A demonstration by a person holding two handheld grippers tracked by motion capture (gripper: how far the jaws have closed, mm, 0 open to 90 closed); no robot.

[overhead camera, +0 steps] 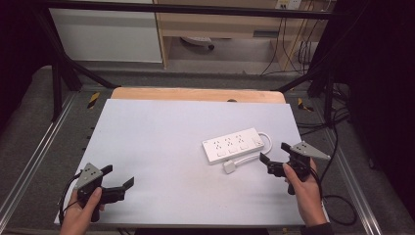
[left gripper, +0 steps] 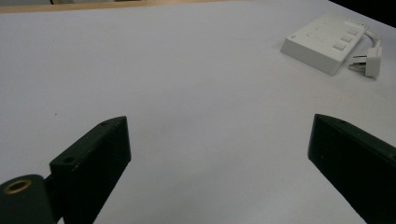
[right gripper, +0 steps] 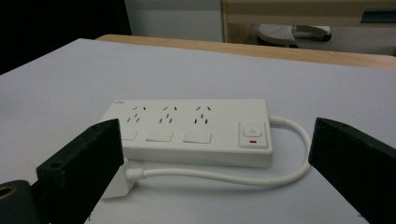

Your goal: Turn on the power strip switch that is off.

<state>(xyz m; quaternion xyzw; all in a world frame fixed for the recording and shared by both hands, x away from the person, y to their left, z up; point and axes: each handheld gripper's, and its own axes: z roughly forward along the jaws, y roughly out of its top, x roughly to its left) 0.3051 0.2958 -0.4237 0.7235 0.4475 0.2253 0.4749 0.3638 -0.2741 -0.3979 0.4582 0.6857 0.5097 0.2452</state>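
Note:
A white power strip (overhead camera: 234,145) with three sockets lies flat on the table's right half. Its white cable (overhead camera: 266,139) loops round from the right end to a white plug (overhead camera: 230,166) lying in front of it. My right gripper (overhead camera: 274,152) is held just right of the plug, open, with nothing between its jaws. In the right gripper view the power strip (right gripper: 191,130), cable (right gripper: 224,177) and plug (right gripper: 116,184) lie close ahead of my right gripper (right gripper: 215,135). My left gripper (overhead camera: 118,175) stands open near the front left, far from the power strip (left gripper: 324,42) and plug (left gripper: 373,60).
The white tabletop (overhead camera: 161,132) sits on a wooden board (overhead camera: 195,94) inside a dark metal frame (overhead camera: 58,73). Black cables (overhead camera: 337,196) trail on the grey floor at the right. A white cabinet (overhead camera: 105,34) and wooden shelving (overhead camera: 220,24) stand behind.

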